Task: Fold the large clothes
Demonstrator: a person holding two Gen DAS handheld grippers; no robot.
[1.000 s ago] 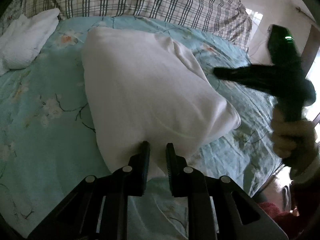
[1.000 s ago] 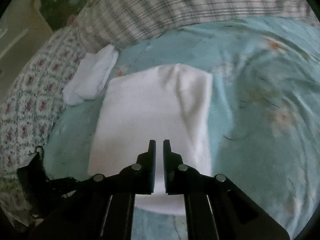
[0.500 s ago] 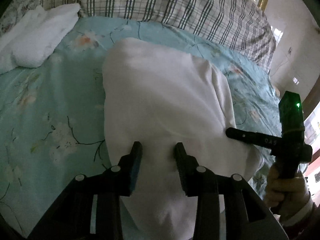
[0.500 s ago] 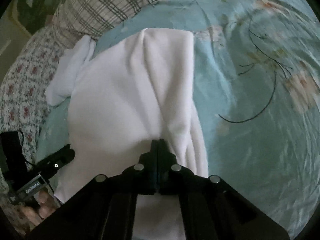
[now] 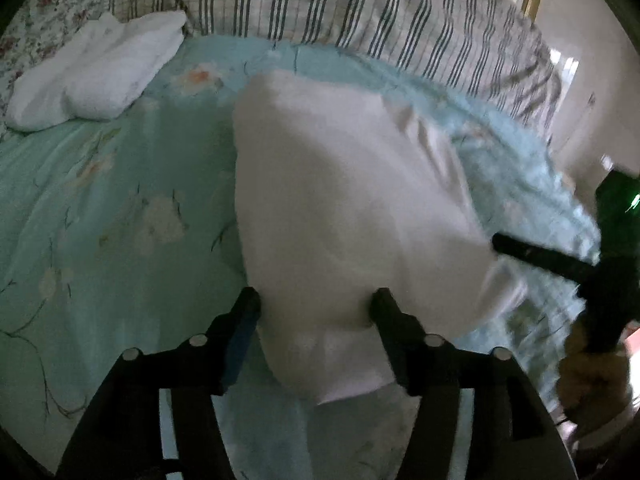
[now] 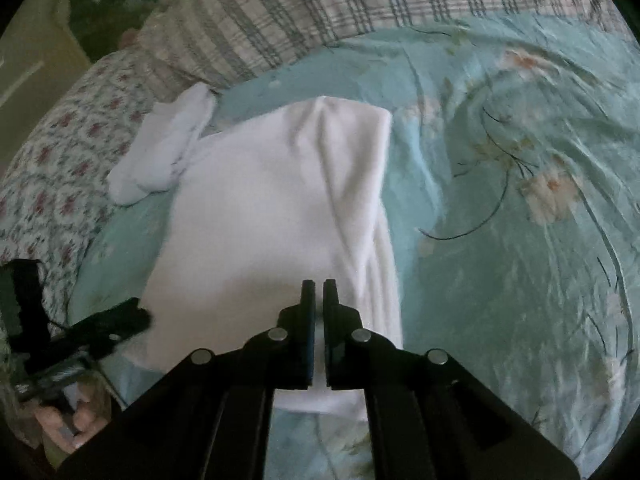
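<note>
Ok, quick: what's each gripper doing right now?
Left gripper: open, jaws wide on either side of the white garment's near edge, not clamping.
Right gripper: jaws nearly shut over the garment; whether cloth is pinched cannot be told.

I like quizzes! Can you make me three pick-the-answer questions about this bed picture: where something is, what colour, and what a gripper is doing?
1. Where is the small white bundle?
A. by the pillows
B. on the floor
C. in a gripper

2. What colour is the sheet?
A. red
B. light green-blue
C. black

3. How is the left gripper?
A. shut tight
B. out of view
C. open

Answers: 1 A, it lies at the sheet's edge beside the plaid pillow. 2 B, pale teal with flowers. 3 C, its fingers stand wide apart around the cloth.
</note>
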